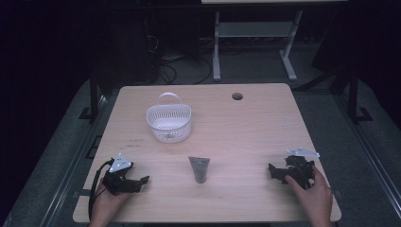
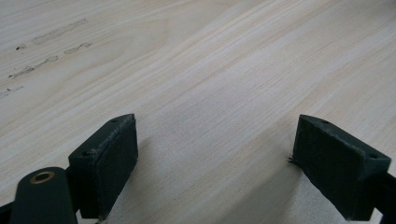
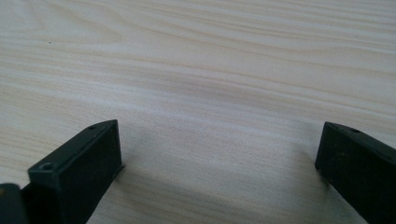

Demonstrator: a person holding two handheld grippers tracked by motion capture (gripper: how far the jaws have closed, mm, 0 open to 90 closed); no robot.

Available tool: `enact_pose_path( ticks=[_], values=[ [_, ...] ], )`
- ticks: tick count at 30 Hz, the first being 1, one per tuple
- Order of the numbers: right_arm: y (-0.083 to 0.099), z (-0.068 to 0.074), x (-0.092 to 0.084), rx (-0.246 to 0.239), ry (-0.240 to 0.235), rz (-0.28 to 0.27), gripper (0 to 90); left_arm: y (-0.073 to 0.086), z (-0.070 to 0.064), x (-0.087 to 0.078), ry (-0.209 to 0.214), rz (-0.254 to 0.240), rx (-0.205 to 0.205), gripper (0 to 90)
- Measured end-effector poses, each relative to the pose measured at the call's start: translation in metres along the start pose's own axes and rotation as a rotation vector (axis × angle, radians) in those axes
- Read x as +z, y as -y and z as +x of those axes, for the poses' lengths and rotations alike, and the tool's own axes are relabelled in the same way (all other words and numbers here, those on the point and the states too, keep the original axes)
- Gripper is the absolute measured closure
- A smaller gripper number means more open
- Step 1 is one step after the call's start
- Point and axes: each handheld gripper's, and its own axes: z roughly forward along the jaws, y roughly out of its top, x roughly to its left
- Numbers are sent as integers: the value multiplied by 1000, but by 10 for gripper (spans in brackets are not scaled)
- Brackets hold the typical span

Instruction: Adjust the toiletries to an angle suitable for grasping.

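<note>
From the high view, your left gripper (image 1: 142, 180) sits near the table's (image 1: 255, 137) front-left corner and your right gripper (image 1: 276, 173) near the front-right corner, each in a hand. A grey tube (image 1: 199, 169) lies between them by the front edge, and a white basket (image 1: 169, 122) stands toward the far-left part, well apart from both.

Left gripper view: your jaws are spread wide over bare wood (image 2: 224, 70), with a few faint marks (image 2: 44, 51) off to one side.

Right gripper view: same deal, jaws wide apart, plain tabletop (image 3: 210, 70) between them.
</note>
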Motion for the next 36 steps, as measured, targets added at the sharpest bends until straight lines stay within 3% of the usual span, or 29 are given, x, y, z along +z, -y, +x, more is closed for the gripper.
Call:
enact_pose_path(
  ticks=[10,20,24,29,33,36],
  values=[
    [0,0,0,-1,0,0,0,0,1,-3,-1,-3,-11,168],
    [0,0,0,-1,0,0,0,-7,-1,-13,47,7,-27,366],
    [0,0,0,-1,0,0,0,-12,-2,-17,73,14,-23,481],
    [0,0,0,-1,0,0,0,-19,-5,-22,110,31,-9,539],
    [0,0,0,-1,0,0,0,-26,-8,-25,138,36,-5,651],
    [0,0,0,-1,-1,0,0,-31,-10,-26,151,38,5,686]
  ],
)
